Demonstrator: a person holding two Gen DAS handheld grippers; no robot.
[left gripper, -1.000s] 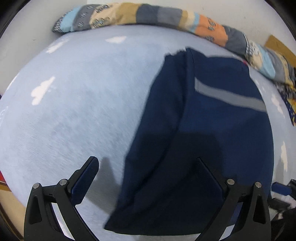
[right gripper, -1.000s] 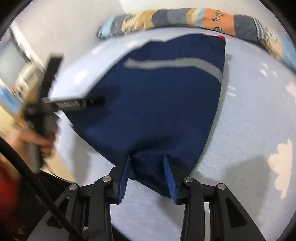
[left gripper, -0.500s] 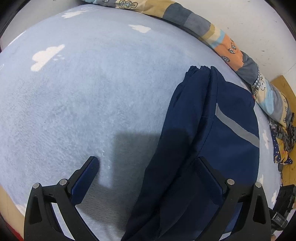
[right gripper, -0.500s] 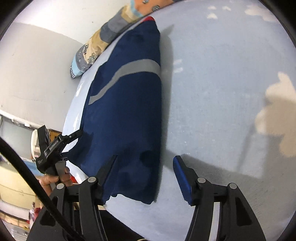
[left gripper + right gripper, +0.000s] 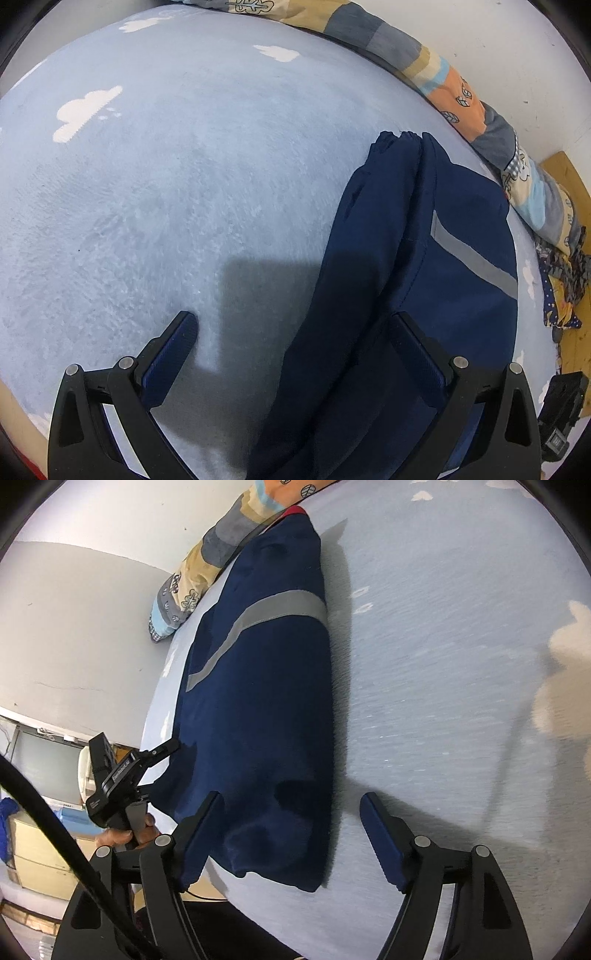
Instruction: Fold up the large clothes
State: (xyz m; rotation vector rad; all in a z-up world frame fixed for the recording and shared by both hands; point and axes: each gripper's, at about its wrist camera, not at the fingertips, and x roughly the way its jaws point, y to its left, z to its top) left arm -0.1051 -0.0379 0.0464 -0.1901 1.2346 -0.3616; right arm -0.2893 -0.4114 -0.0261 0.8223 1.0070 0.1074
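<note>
Our right tool has just let go of the navy jacket, which lies folded on the bed beneath both spread tools, left tool empty too, so this fold looks done

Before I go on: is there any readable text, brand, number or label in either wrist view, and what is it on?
Nothing can be read for certain.
left gripper: white lettering along its black body and a smaller white label lower down, both too small and blurred to read.
navy garment: a grey stripe only, no text.
patchwork quilt: small drawn motifs, no words.
light blue blanket: white cloud shapes, no writing.
</note>
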